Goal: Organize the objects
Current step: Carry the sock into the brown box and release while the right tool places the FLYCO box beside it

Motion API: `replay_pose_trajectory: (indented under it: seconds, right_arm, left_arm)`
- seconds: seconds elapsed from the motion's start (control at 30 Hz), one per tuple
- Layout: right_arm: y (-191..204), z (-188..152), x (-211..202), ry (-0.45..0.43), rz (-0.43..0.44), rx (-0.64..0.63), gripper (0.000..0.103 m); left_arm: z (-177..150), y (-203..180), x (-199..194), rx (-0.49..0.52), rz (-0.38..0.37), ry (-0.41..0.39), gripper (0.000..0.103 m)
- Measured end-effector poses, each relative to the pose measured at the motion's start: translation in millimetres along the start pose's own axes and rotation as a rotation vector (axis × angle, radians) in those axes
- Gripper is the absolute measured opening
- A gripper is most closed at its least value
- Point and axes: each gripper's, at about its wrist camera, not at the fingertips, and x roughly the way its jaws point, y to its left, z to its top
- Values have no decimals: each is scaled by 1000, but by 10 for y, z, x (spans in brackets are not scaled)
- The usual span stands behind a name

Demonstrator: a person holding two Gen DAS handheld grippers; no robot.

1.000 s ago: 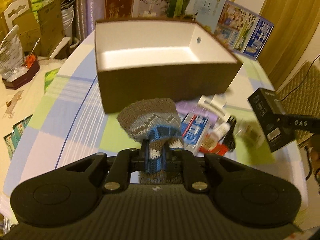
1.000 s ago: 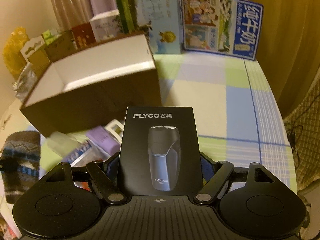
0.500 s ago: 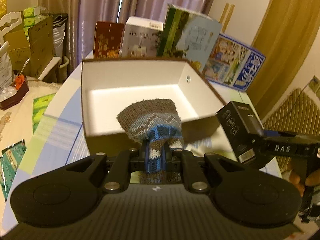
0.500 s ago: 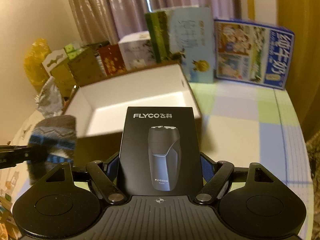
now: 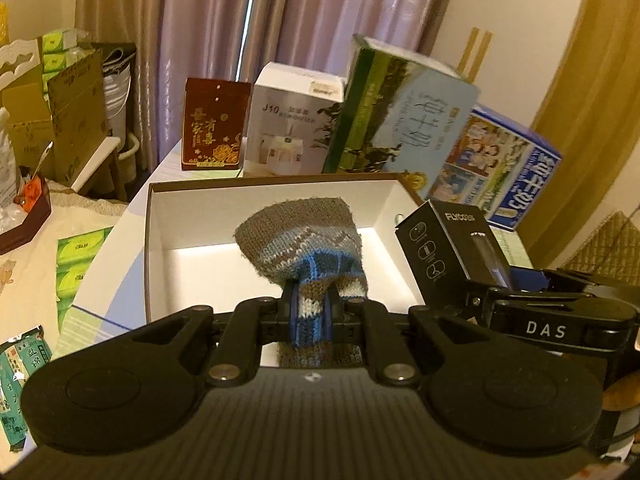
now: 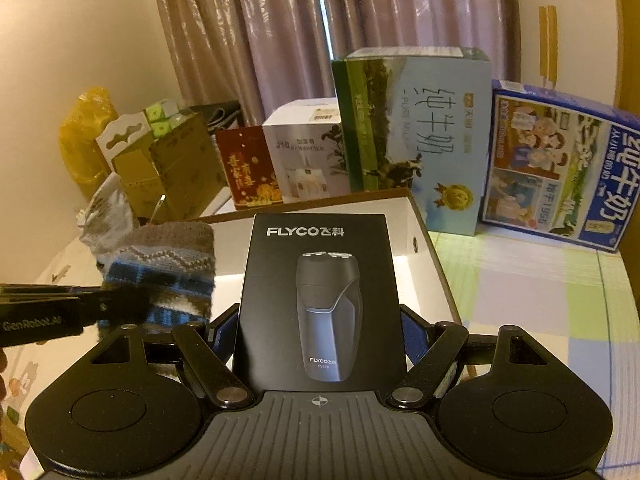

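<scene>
Landmark: the open brown cardboard box with white interior (image 5: pixel 276 196), standing on the table covered in a pastel checked cloth (image 6: pixel 520 280).

Left of the box, off the table: green tissue packs (image 5: pixel 76 256) lie on a lower surface, and tan cardboard cartons (image 5: pixel 76 120) stand farther back.

Above the box's left half: the left gripper (image 5: pixel 310 308) is clamped tight on a knitted grey, white and blue woollen sock (image 5: pixel 304 236). The sock's gathered middle is pinched between the fingers, and its grey cuff fans out over the box's white floor, clear of it. From the right wrist view the same sock (image 6: pixel 160 264) hangs to the left of the other load.

Behind the box, in a row against the curtain: a dark red carton with gold lettering (image 5: pixel 214 136), a white appliance carton marked J10 (image 5: pixel 292 120), a tall green and pale blue milk carton (image 5: pixel 400 120), and a blue milk carton with cartoon figures (image 5: pixel 508 172).

Above the box's right rim: the right gripper (image 6: pixel 320 332) is closed on a black rectangular FLYCO shaver box (image 6: pixel 320 296), gripped at its two long sides and held upright, printed face toward the camera. In the left wrist view this shaver box (image 5: pixel 444 252) sits tilted at the box's right wall.
</scene>
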Motion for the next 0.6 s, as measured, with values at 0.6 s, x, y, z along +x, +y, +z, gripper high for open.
replay_pose_trajectory:
  seconds: [0.6]
  right_arm:
    - [-57, -43, 1017, 159, -43, -12, 76]
  left_arm:
    - [-177, 256, 1255, -93, 21, 252, 10]
